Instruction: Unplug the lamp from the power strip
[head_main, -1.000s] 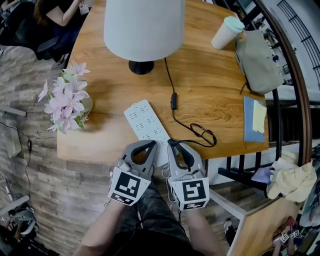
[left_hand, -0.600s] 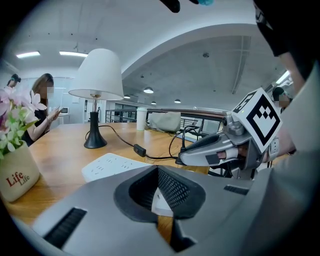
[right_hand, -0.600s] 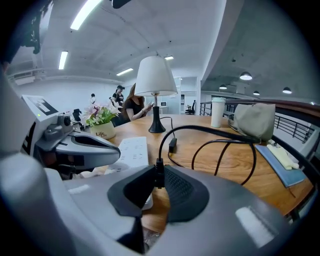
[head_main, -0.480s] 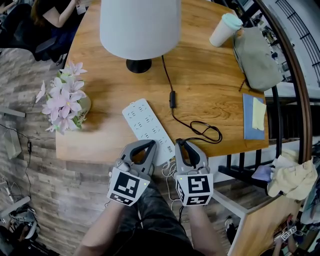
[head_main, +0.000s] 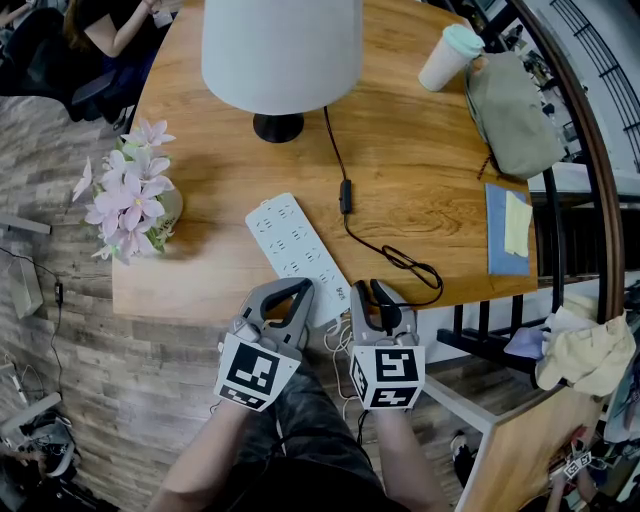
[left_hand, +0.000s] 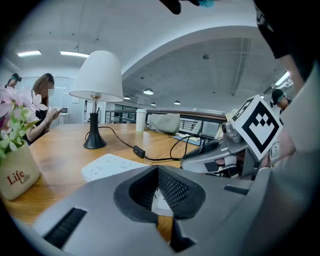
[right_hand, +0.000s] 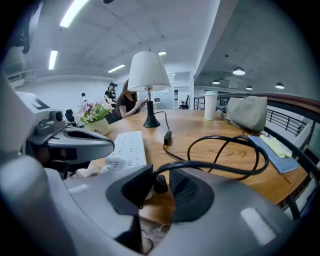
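Right hand-held gripper (head_main: 377, 300) jaws just opening, apart around lamp plug (right_hand: 160, 184) at tabletop (head_main: 420, 170) near edge; left hand-held gripper (head_main: 298, 290) closed by power strip (head_main: 295, 245); pot (head_main: 173, 207) holds pink flowers (head_main: 125, 195), cup (head_main: 445, 60) lidded.

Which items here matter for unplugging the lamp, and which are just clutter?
For the job:
- lamp
- black cord with inline switch
- plug
- white power strip

Lying about:
- potted flowers
- lidded cup
- grey bag
- blue notebook with yellow note
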